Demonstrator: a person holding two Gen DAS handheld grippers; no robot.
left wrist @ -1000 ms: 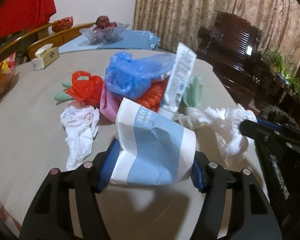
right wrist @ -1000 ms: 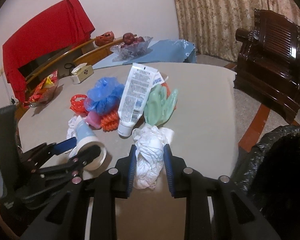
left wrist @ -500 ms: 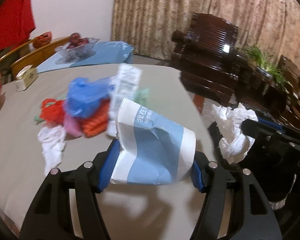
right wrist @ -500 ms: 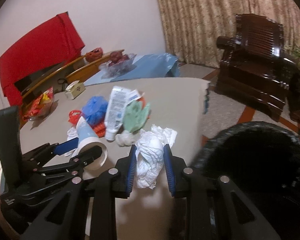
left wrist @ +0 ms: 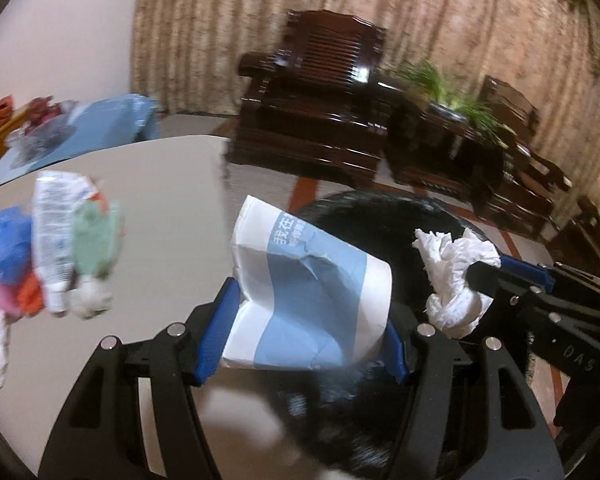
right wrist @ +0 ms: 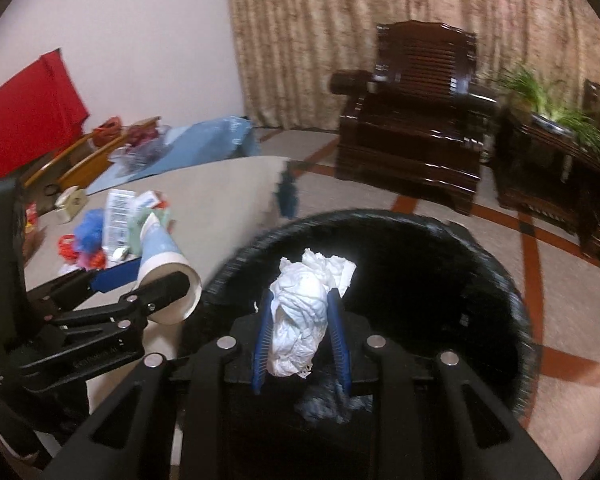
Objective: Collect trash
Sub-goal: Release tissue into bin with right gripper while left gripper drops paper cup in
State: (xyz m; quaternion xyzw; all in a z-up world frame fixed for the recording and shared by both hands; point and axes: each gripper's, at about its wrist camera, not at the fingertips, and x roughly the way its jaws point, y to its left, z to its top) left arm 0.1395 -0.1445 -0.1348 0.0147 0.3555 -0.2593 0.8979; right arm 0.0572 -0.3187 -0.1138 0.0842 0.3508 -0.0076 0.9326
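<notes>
Trash is carried to the black bin (right wrist: 380, 240).
Left gripper (left wrist: 300, 320) grips the paper cup (left wrist: 308, 296), right gripper (right wrist: 300, 336) the tissue wad (right wrist: 300, 312); both are best released once centred over the opening.

A home living room: carved dark-wood armchair (right wrist: 412, 128), patterned curtains (right wrist: 380, 20) (floor-length), potted plant (right wrist: 540, 92).

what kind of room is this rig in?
Probably a home living or dining room: a carved dark wooden armchair, floor-length patterned curtains, and a table strewn with household trash beside a bin lined with a black bag.
</notes>
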